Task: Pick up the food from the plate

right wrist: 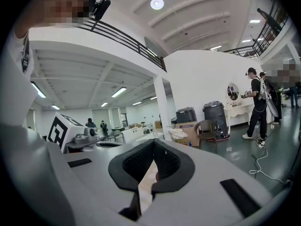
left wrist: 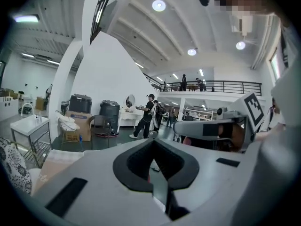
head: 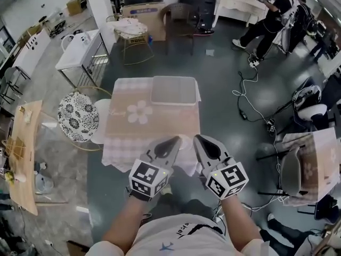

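Note:
A table (head: pixel 128 137) with a pale checked cloth and a flower print stands in front of me in the head view. My left gripper (head: pixel 176 139) and my right gripper (head: pixel 197 137) hover side by side over its near edge, both pointing away from me. Their jaws meet at the tips with nothing between them. A small white patch (head: pixel 184 143) shows between the two grippers; the plate and the food cannot be made out. The left gripper view shows the left gripper (left wrist: pixel 153 142) shut, aimed out across the room. The right gripper (right wrist: pixel 153 142) is likewise shut.
A grey tray (head: pixel 173 89) lies at the table's far edge. A round patterned stool (head: pixel 78 116) stands at the table's left and a grey chair (head: pixel 293 169) at the right. Cables (head: pixel 250 97) trail on the floor. People (head: pixel 272 15) stand at the back right.

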